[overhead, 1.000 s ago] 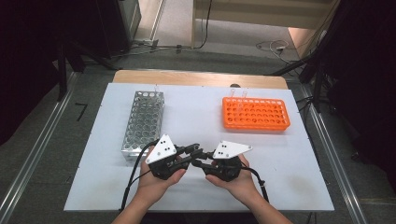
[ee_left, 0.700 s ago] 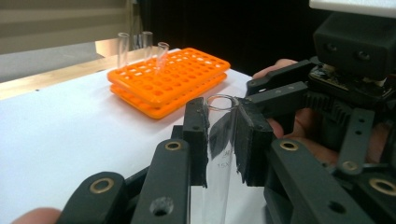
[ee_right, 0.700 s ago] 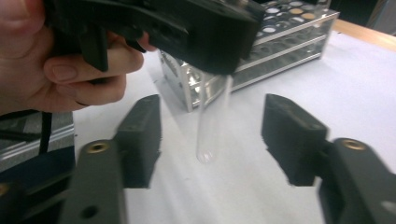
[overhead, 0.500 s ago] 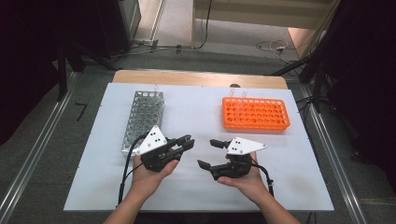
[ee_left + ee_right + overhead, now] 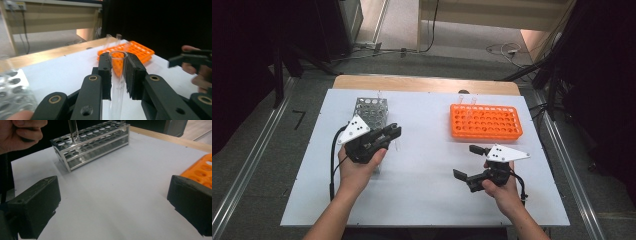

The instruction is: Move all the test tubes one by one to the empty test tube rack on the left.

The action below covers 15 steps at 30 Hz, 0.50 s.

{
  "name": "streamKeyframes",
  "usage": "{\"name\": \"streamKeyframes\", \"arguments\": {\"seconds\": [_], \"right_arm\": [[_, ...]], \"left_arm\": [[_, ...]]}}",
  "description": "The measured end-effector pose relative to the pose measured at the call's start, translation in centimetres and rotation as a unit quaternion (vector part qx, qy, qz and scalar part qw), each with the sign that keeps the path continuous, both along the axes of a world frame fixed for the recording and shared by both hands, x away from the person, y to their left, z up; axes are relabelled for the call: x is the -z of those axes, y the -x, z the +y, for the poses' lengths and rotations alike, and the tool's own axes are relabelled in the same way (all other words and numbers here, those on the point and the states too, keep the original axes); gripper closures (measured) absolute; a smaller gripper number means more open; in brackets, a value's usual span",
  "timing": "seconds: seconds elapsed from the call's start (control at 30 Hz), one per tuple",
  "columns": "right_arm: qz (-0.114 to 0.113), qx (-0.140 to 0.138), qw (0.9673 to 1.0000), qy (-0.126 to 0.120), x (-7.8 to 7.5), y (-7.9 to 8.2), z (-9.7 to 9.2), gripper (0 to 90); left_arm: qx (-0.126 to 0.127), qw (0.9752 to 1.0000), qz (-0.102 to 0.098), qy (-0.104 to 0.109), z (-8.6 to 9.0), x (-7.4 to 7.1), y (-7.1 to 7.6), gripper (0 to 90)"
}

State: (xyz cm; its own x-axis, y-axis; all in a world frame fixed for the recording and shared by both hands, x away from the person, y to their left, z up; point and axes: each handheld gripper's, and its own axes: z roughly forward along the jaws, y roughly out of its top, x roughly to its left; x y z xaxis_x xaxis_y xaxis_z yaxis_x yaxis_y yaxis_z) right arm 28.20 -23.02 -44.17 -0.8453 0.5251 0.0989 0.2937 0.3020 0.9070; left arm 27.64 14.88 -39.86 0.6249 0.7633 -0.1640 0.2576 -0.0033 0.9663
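My left gripper [image 5: 392,133] is shut on a clear glass test tube [image 5: 118,75], which stands upright between its pads [image 5: 106,72]. It hovers at the near right side of the metal tube rack [image 5: 369,112]. In the right gripper view the same tube [image 5: 73,130] hangs over the metal rack [image 5: 95,142], below the person's left hand [image 5: 22,132]. My right gripper [image 5: 468,162] is open in front of the orange rack [image 5: 485,121]. Its jaws have just been opening, and nothing is between them [image 5: 112,205].
Two clear tubes [image 5: 112,38] stand at the far edge of the orange rack [image 5: 135,50]. The racks sit on a white board [image 5: 427,190] over a wooden table. Bare board lies between the two hands. Metal rails run along both sides.
The two grippers met at the middle of the board and have drawn apart. The left went left toward the metal rack with the tube. The right went right and its jaws opened wide.
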Motion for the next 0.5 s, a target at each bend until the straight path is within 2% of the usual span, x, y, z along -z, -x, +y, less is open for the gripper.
{"name": "streamKeyframes", "arguments": {"seconds": [0.1,0.27,0.5], "right_arm": [[0.004,0.003,1.0000,0.001,0.2,0.0,-1.0,0.0],[0.006,0.010,0.9998,0.016,0.8,-0.1,-1.9,0.0],[0.009,0.009,0.9997,0.021,1.3,-0.4,-1.9,0.0]], "left_arm": [[-0.021,0.9998,-0.004,0.001,0.9,-0.4,-0.9,76.1],[-0.047,0.9989,0.000,0.005,2.1,-0.3,-2.7,76.2],[-0.079,0.9968,0.000,-0.003,2.8,-0.1,-5.5,76.2]]}}
